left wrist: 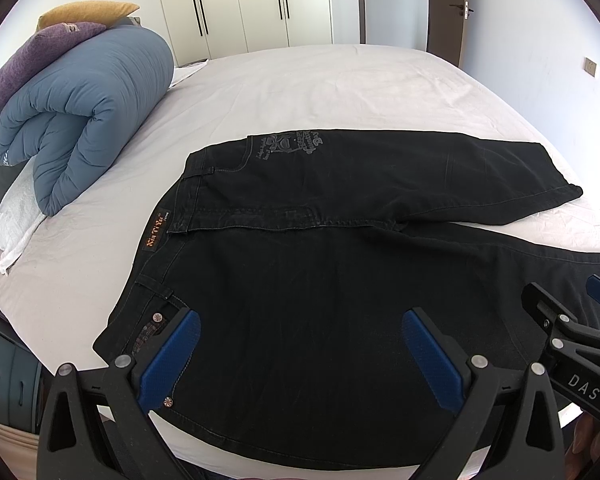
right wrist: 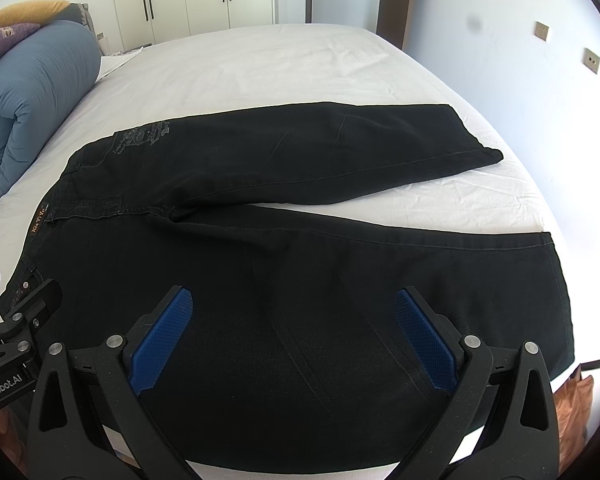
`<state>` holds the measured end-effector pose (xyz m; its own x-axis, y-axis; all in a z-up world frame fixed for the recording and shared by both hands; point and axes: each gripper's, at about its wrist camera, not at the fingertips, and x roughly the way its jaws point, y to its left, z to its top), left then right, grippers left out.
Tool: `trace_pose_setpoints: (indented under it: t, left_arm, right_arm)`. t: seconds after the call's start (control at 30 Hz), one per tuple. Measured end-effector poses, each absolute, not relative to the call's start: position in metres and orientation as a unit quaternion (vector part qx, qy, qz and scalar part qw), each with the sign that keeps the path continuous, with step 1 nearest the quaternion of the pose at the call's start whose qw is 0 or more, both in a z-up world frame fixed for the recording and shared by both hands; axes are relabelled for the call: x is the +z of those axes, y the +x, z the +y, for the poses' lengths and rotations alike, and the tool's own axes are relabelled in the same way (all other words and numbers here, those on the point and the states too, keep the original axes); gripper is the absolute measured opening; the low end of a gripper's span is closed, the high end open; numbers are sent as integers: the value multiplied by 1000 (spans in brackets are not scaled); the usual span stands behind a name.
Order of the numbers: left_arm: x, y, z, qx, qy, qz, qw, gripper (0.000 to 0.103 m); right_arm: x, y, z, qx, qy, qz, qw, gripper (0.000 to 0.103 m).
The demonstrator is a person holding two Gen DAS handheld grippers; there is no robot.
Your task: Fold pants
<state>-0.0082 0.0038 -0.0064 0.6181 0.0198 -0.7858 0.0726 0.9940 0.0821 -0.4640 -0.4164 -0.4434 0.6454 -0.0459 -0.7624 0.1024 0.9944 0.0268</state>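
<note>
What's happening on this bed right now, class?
A person holds a two-finger claw in each hand above black pants spread flat on a white bed. The left claw hovers open near the waistband; the right claw hovers open over the nearer leg. Neither grips fabric; no fold shows yet.

Bright even daylight, sharp focus, fisheye-bent edges, dark corners

Matt black denim pants (left wrist: 300, 280), wrinkled cotton sheet (left wrist: 320, 88)
</note>
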Motion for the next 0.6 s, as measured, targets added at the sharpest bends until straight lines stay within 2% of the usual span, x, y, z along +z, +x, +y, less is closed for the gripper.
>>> trace_pose_setpoints:
  t: [0.6]
  left_arm:
    - [-11, -7, 9, -15, 52, 441, 896, 103]
  right_arm:
    - [-446, -464, -411, -38, 32, 423, 905, 103]
